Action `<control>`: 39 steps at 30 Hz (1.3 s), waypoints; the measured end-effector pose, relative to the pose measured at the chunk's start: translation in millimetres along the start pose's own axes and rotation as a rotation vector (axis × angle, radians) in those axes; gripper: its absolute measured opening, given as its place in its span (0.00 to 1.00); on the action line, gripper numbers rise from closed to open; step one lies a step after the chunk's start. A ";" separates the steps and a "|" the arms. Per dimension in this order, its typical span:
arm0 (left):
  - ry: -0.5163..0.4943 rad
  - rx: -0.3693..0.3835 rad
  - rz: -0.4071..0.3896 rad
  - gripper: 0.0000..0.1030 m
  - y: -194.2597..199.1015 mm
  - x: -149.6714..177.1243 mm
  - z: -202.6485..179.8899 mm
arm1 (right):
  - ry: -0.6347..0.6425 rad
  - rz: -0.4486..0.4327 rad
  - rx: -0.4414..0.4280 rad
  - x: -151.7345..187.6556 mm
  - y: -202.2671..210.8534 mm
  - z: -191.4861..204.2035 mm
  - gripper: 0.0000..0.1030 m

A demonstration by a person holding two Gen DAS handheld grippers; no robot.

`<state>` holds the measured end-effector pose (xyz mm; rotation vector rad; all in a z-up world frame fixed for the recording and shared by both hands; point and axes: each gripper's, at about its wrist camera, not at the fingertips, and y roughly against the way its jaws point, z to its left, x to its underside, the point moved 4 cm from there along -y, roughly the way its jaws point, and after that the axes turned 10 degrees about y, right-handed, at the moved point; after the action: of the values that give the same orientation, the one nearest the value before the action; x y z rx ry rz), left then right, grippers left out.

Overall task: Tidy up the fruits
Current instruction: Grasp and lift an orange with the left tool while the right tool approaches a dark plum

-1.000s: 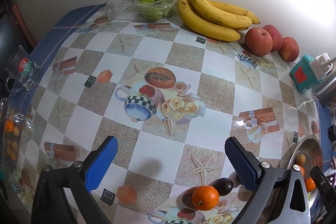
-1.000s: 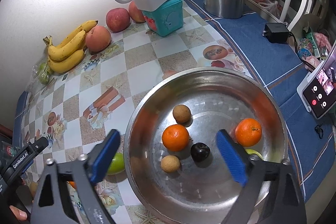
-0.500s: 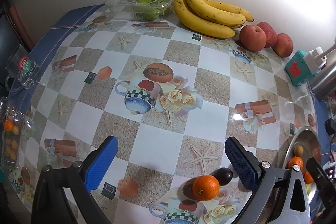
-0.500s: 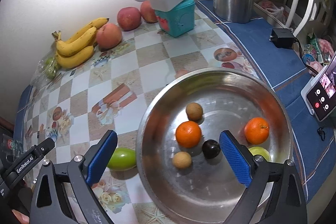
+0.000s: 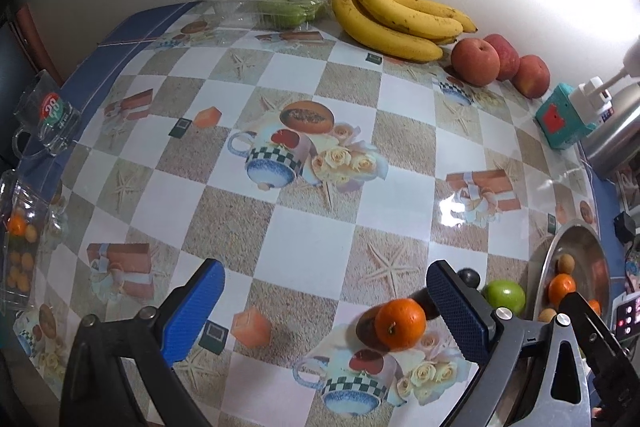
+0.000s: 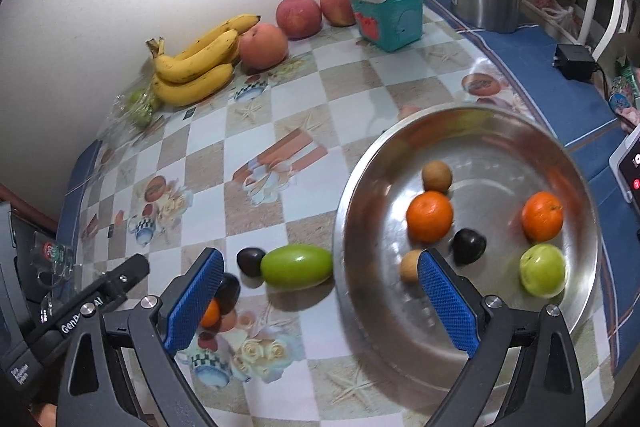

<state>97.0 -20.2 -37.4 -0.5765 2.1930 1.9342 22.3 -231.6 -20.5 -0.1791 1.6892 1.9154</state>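
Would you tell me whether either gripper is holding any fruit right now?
Nothing is held: the left gripper and right gripper are both open, empty.

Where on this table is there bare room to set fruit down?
Bare: the middle of the table, between the bananas and the left gripper. Also the metal bowl, far half. Crowded: beside its rim, around the green fruit and orange.

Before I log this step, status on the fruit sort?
Both grippers, left and right, open and empty. Bowl holds seven fruits; orange, green fruit and dark fruits sit loose on table. Nothing blocking.
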 end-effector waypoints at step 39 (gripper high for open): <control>-0.020 0.137 0.197 0.48 -28.7 38.9 -23.4 | -0.038 0.059 0.057 20.2 -8.2 -5.3 0.95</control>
<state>75.7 -52.7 -74.6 -0.3296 2.4265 1.8483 8.2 -229.7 -37.9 -0.0713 1.7390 1.8990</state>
